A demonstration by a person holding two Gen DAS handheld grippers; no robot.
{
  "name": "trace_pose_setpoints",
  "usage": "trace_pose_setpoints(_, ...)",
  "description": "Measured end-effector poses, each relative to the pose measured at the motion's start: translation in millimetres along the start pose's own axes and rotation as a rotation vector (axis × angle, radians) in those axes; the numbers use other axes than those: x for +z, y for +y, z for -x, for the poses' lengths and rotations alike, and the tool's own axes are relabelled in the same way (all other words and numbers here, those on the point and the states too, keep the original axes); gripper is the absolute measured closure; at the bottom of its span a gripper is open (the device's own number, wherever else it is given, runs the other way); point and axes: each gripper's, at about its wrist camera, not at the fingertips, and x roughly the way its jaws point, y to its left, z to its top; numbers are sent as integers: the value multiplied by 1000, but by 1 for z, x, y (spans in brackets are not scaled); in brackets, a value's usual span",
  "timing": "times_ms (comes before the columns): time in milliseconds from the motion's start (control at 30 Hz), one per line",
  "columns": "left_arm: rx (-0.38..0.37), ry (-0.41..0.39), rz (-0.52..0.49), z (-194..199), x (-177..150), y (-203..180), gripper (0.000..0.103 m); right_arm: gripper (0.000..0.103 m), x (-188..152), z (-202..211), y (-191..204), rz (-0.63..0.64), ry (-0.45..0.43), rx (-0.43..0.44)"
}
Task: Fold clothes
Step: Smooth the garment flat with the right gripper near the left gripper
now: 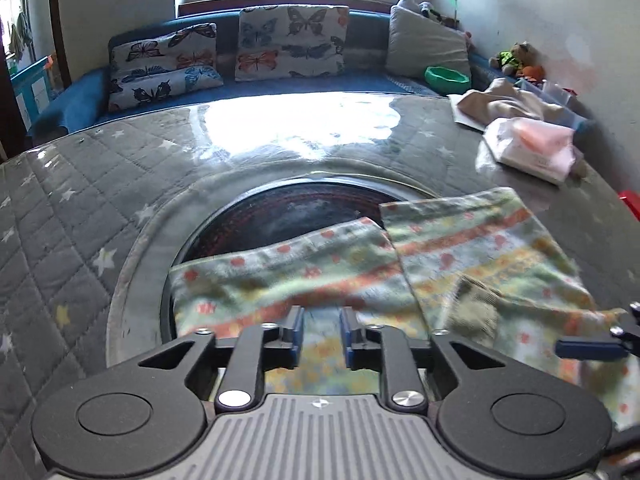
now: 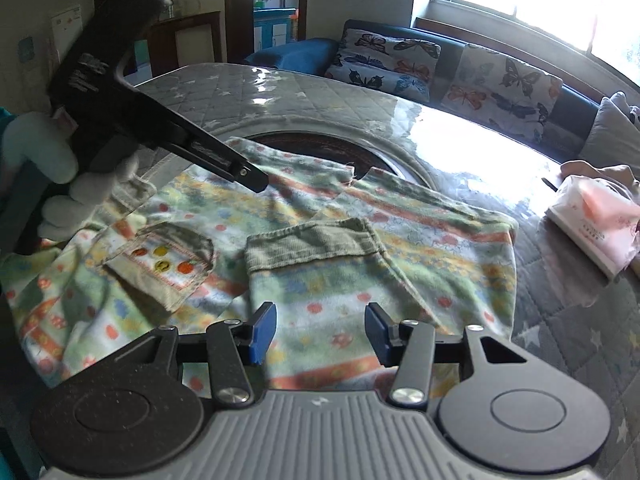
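A patterned pair of child's shorts [image 2: 304, 240] in green, yellow and orange stripes lies flat on the grey quilted table, with olive corduroy pockets [image 2: 316, 240]. It also shows in the left wrist view [image 1: 360, 268]. My left gripper [image 1: 322, 334] hovers over the near part of the shorts, jaws a little apart with cloth showing between them. Seen from the right wrist view, its body [image 2: 168, 120] is held by a gloved hand over the shorts' left side. My right gripper [image 2: 320, 330] is open and empty above the near edge of the shorts.
The table [image 1: 80, 208] has a round dark inset [image 1: 288, 212] under the shorts. A tissue pack [image 2: 592, 224] and beige cloth [image 1: 512, 100] lie at the right. A blue sofa with butterfly cushions [image 1: 292, 44] stands behind.
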Motion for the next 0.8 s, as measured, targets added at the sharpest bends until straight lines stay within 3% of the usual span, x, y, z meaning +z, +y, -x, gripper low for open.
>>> trace_pose_setpoints(367,-89,-8,48,54,-53,-12,68,55,-2,-3,19,-35,-34,20)
trace_pose_setpoints(533,-122,-10,68,74,-75,-17,64,57,-2,-12,33,-13,-42,-10)
trace_pose_setpoints(633,-129,-6,77,74,-82,-18,60,64,-2,-16,40,-10,-51,-27)
trace_pose_setpoints(700,-131,-9,76,74,-84,-19,59,76,-1,-17,45,1,-59,-38)
trace_pose_setpoints(800,-137,-14,77,75,-87,-19,56,84,-1,-15,47,-12,-70,-38)
